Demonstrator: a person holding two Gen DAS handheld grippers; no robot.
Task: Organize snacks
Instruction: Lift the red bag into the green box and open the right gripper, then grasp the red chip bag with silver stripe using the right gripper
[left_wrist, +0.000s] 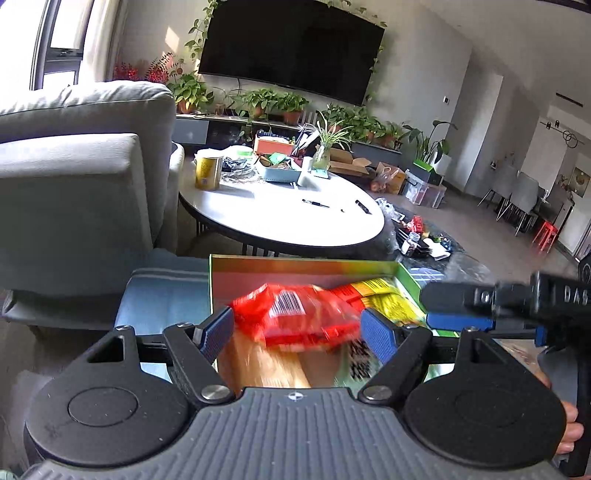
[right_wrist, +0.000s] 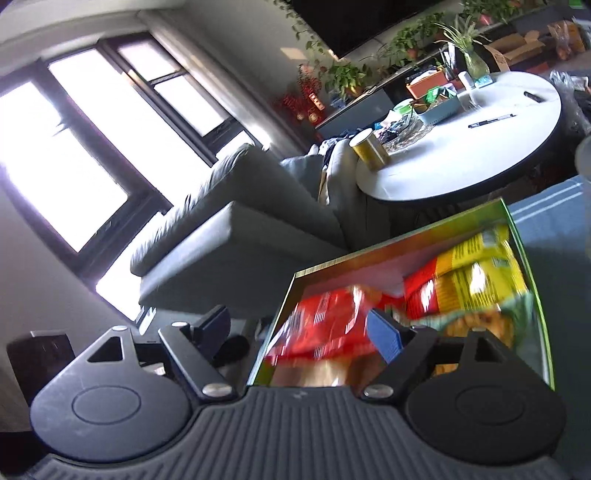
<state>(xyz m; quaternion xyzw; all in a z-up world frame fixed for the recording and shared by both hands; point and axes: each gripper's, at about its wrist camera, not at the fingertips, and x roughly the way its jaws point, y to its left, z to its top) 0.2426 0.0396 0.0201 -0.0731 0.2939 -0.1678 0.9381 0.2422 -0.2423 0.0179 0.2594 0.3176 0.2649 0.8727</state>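
A green-rimmed cardboard box (left_wrist: 229, 280) (right_wrist: 369, 266) stands open below both grippers. Yellow snack bags (left_wrist: 388, 295) (right_wrist: 480, 273) lie at one side of it. A red snack bag (left_wrist: 295, 317) (right_wrist: 325, 325) shows blurred over the box's inside. In the left wrist view it sits just past the tips of my left gripper (left_wrist: 297, 325), whose blue pad faces are bare, so the jaws are open. My right gripper (right_wrist: 299, 328) is open too, one finger outside the box wall and the red bag touching neither pad clearly. It shows side-on as the right gripper (left_wrist: 430, 308).
The box rests on a blue striped cloth (left_wrist: 166, 295). A grey sofa (left_wrist: 74, 184) stands to the left. A round white table (left_wrist: 280, 218) behind holds a yellow tin (left_wrist: 208, 168), a basket and pens. A hand (left_wrist: 569, 424) grips the right tool.
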